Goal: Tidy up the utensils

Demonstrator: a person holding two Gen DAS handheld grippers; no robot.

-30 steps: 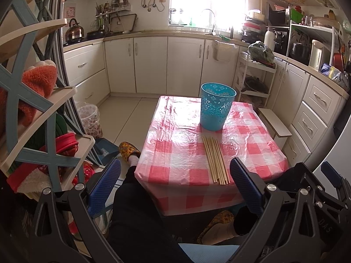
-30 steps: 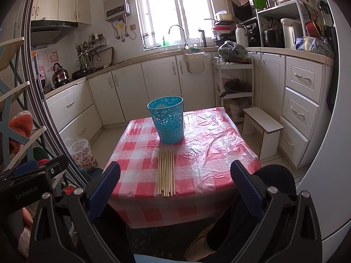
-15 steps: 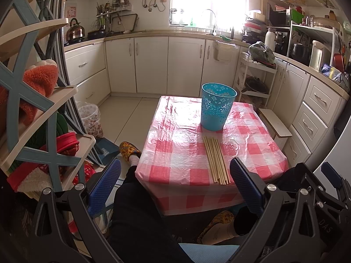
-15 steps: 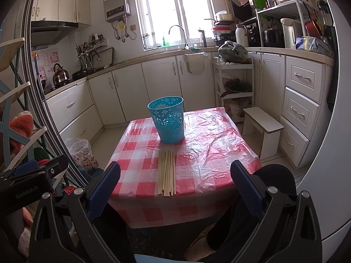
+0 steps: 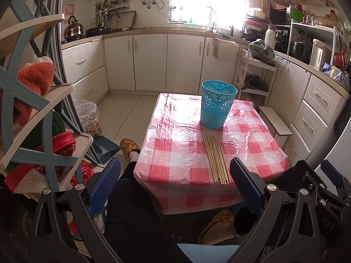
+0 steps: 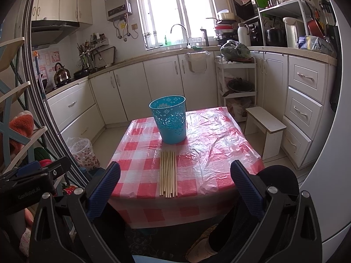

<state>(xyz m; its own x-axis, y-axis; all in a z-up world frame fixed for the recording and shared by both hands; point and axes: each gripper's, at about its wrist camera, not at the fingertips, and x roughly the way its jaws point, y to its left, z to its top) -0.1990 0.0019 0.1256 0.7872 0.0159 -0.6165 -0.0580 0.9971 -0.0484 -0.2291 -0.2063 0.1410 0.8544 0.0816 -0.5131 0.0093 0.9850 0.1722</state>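
Chopsticks (image 5: pixel 216 159) – flat, side by side on table (image 5: pixel 175 153), just short of blue basket (image 5: pixel 218 107) | left gripper (image 5: pixel 175 188) and right gripper (image 6: pixel 174 189) – jaws wide apart, empty, held back over the person's lap | advice: pinch one stick mid-length, tip it upright into basket | near ends reach table edge; tabletop either side bare.

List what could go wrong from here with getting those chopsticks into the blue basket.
1. The chopsticks lie packed side by side, near ends at the table edge; pinching one may nudge neighbours off.
2. The blue basket looks light and stands free; a chopstick knocking its rim might tip it.
3. The plastic tablecloth is wrinkled and glossy, so sticks may slide.
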